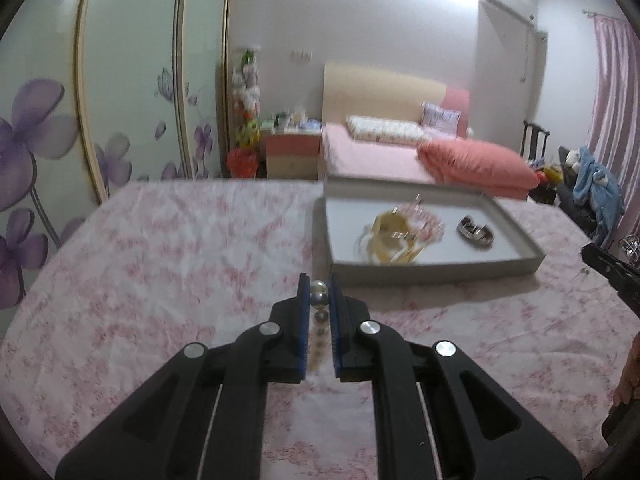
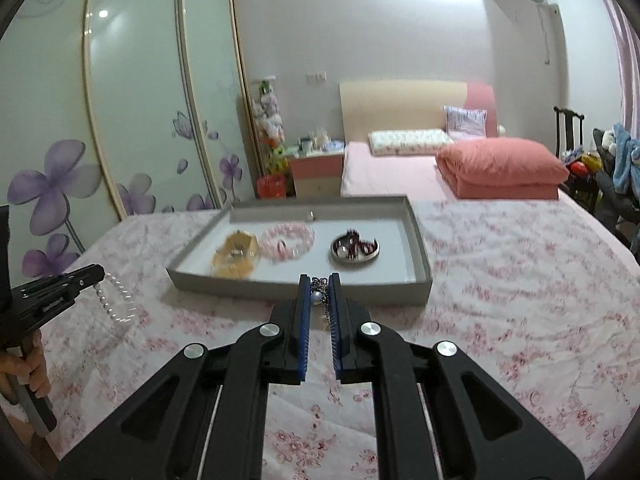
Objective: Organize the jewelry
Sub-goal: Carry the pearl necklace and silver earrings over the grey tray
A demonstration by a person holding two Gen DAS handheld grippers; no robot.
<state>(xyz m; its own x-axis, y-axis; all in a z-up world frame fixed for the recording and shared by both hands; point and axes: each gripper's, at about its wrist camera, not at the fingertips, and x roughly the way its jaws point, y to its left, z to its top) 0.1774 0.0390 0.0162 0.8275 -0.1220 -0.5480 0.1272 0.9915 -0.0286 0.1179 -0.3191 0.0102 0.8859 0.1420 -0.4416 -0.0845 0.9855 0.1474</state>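
While clamped on jewelry, both tongs angled downward above floral cloth

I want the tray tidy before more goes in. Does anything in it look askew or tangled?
Mostly tidy. In the grey shallow tray, the gold bangle and the pink beaded bracelet lie touching at their edges rather than apart; the silver and dark red ring-shaped piece sits alone. Blur hides whether anything is tangled.
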